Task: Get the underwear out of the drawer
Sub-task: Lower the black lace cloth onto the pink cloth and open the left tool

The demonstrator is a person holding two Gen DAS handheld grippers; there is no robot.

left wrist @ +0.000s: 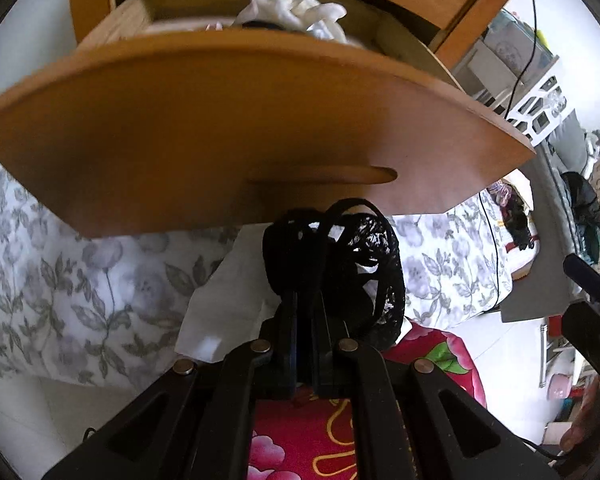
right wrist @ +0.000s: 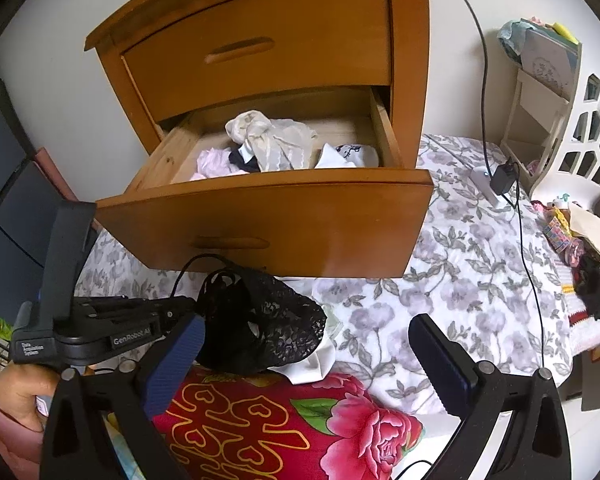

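A floral bedspread (right wrist: 452, 280) lies below the open wooden drawer (right wrist: 268, 220). The left gripper (left wrist: 306, 300) has its fingers clamped on black lace underwear (right wrist: 268, 320), apparently outside the drawer; the right gripper (right wrist: 304, 352) has its fingers apart.

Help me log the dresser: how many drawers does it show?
2: the closed upper drawer, and the open lower drawer below it with clothes inside. Any further drawers would be out of view.
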